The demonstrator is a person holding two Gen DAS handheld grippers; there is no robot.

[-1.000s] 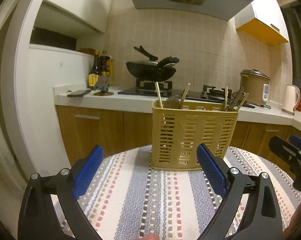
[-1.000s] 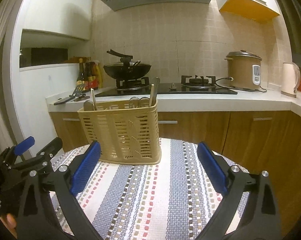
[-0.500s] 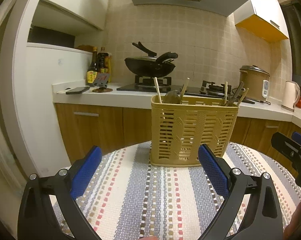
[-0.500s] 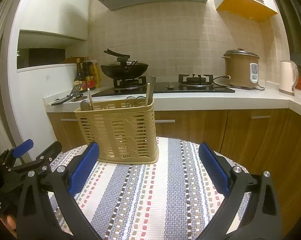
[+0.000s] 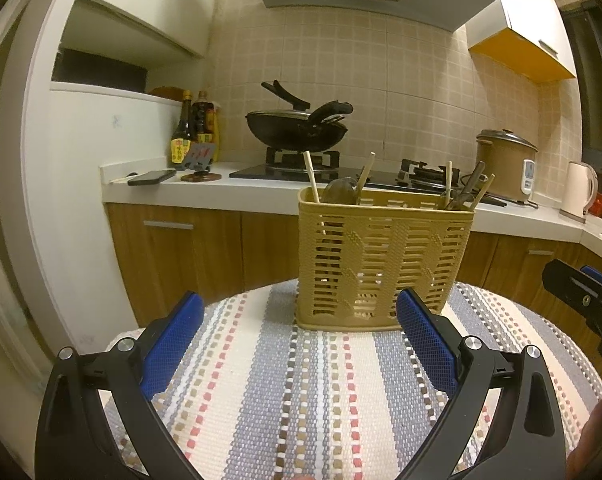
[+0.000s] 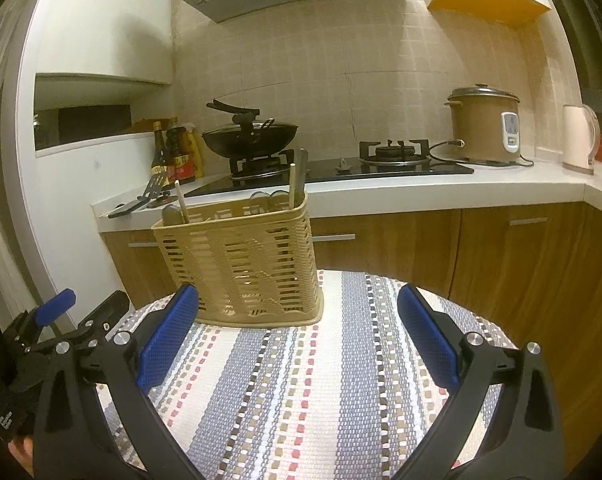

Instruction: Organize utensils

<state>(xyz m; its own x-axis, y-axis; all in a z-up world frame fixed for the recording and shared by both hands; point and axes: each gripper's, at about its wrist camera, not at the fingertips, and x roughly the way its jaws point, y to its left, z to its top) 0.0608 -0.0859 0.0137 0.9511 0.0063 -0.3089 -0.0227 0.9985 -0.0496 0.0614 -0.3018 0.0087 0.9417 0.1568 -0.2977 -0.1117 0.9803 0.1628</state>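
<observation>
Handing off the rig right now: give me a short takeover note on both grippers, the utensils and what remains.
Left hand-held gripper: open, empty, low over the striped tablecloth, facing the basket.
Right hand-held gripper: open, empty; basket ahead to its left.
Utensil basket: upright on the cloth, holding chopsticks and spoons in its end compartments.
Done: no utensils loose on the visible cloth.
Left: sorting inside the basket cannot be judged; check before grasping.

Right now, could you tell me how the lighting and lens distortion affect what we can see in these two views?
Left wrist view: warm, dim yellow light, black vignette at the corners, the counter bowed by the fisheye, the utensil basket sharp. Right wrist view: same amber cast, glare on the stovetop, curved cabinet lines; the basket's contents are too shadowed to identify fully.
</observation>
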